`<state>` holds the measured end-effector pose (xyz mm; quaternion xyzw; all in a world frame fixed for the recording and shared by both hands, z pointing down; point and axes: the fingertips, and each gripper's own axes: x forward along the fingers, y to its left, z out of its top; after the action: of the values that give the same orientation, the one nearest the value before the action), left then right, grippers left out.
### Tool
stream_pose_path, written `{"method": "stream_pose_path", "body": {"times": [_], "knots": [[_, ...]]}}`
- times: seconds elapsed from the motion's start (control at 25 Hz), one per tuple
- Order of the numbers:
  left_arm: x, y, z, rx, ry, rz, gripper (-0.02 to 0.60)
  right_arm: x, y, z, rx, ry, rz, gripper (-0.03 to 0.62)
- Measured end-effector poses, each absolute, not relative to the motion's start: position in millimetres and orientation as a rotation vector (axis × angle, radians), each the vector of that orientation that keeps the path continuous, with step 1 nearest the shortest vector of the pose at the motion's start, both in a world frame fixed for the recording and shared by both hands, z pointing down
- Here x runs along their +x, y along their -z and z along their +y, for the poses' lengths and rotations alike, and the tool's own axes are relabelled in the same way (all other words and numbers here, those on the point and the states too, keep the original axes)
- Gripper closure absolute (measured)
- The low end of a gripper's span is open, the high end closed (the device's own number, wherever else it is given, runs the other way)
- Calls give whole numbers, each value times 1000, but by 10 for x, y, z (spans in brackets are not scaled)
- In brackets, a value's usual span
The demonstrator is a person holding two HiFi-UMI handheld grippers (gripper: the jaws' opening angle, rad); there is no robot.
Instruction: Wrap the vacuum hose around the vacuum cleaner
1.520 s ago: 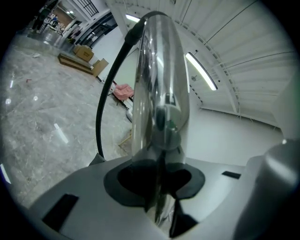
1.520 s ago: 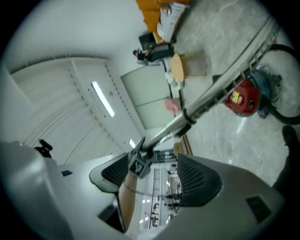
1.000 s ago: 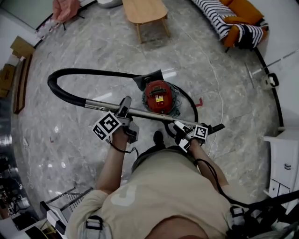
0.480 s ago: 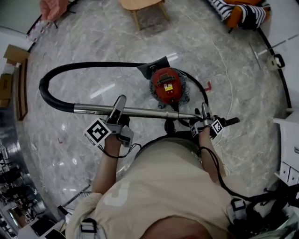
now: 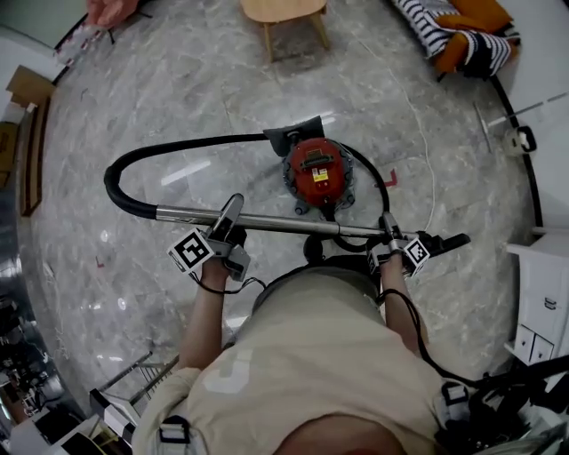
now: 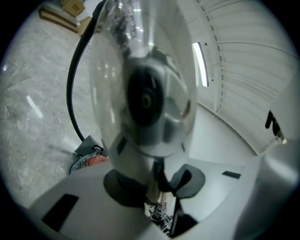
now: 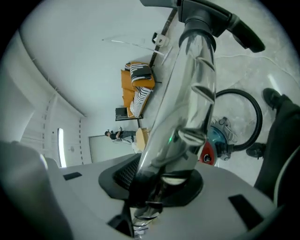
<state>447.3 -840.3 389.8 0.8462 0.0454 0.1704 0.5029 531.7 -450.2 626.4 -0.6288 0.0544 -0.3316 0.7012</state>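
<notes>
A red vacuum cleaner (image 5: 318, 178) stands on the marble floor in front of me. Its black hose (image 5: 120, 191) loops out to the left and joins a long metal tube (image 5: 284, 222) held level across my front. My left gripper (image 5: 228, 233) is shut on the tube near its left part. The tube (image 6: 145, 93) fills the left gripper view between the jaws (image 6: 154, 173). My right gripper (image 5: 391, 240) has just been closing and now grips the tube (image 7: 187, 93) near the black handle end (image 5: 449, 240). The cleaner (image 7: 218, 138) and hose (image 7: 253, 117) show beyond my right gripper (image 7: 159, 180).
A wooden table (image 5: 283, 13) stands at the far side, and a sofa with a striped blanket (image 5: 453, 31) at the far right. A thin white cord (image 5: 427, 151) runs over the floor. A white cabinet (image 5: 542, 293) stands at the right, planks (image 5: 31, 142) lie at the left.
The right gripper has come up to the tube's right end and closed on it. The tube and the left gripper have shifted, and the hose loop has swung with them.
</notes>
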Motion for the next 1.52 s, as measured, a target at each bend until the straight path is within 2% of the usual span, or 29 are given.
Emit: {"method": "stream_pose_path", "body": {"times": [0.28, 0.64, 1.08, 1.52], "knots": [[4346, -4269, -8352, 1910, -349, 67, 462, 5573, -5838, -4224, -1450, 701, 185, 491], [3752, -5021, -8249, 1646, -324, -76, 456, 5806, -5198, -4080, -1656, 710, 312, 516], [3520, -5024, -7904, 1515, -232, -90, 452, 5939, -4643, -4001, -1696, 688, 461, 528], [3315, -5079, -6967, 1548, -256, -203, 397, 5840, -4202, -3114, -1730, 640, 611, 530]]}}
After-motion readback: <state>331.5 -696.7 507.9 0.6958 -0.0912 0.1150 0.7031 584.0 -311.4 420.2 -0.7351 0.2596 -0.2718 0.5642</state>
